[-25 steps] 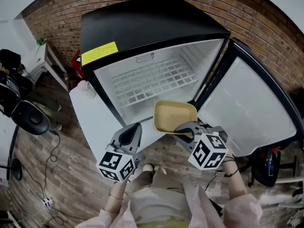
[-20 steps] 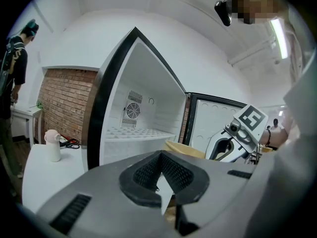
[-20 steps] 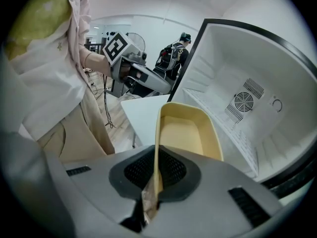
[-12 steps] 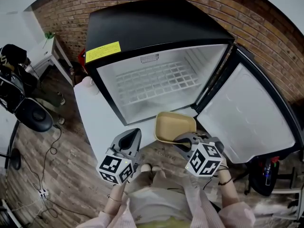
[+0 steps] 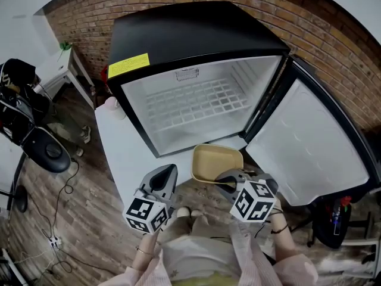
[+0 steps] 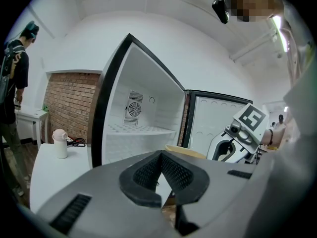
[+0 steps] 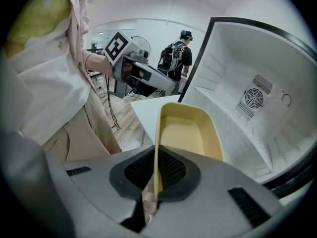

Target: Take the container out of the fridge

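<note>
The tan, empty container [image 5: 215,161] hangs just outside the open fridge [image 5: 196,34], in front of its lower edge. My right gripper [image 5: 226,179] is shut on the container's near rim. In the right gripper view the rim [image 7: 157,133] runs straight between the pads, and the tray tilts up toward the fridge's inside. My left gripper [image 5: 168,173] hovers to the left of the container, apart from it. Its pads [image 6: 148,170] meet with nothing between them. The container's edge [image 6: 185,152] shows beyond them.
The fridge's inside holds only a white wire shelf [image 5: 190,103]. Its door [image 5: 309,142] stands swung out to the right. A white table [image 5: 122,151] with a small white jug [image 5: 112,105] is on the left. A person with a backpack [image 7: 181,56] stands beyond it.
The right gripper has drawn the container down and back from the fridge's opening toward me. The left gripper has drifted slightly with it and stays shut.
</note>
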A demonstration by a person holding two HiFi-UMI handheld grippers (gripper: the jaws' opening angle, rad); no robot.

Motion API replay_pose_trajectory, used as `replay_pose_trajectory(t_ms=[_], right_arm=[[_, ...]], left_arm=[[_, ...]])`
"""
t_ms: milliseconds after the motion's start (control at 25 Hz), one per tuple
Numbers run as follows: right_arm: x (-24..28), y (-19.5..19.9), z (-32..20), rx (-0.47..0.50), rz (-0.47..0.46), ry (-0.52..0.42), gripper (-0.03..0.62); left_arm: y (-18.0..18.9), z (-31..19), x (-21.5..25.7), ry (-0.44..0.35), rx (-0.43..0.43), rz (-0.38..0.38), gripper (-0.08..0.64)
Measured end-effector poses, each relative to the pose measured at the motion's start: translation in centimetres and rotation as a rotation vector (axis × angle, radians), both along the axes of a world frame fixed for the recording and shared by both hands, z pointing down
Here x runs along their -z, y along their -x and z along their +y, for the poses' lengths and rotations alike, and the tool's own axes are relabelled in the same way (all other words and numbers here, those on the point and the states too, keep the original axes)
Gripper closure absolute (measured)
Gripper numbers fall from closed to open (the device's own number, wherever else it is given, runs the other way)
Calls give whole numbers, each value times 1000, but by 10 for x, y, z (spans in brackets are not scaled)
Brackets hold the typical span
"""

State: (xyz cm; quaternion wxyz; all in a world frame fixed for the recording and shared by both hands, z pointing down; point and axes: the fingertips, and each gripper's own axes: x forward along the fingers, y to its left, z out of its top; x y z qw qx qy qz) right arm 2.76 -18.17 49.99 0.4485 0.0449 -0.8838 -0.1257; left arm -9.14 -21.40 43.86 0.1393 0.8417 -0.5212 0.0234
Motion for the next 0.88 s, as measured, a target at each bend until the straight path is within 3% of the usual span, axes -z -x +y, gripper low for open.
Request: replay_pose_trajectory(t_ms=[880], right_arm=[[5,2,-18,-9,-2,-13,581]], left_arm=[[-2,-6,4,-19,3,-26,568]])
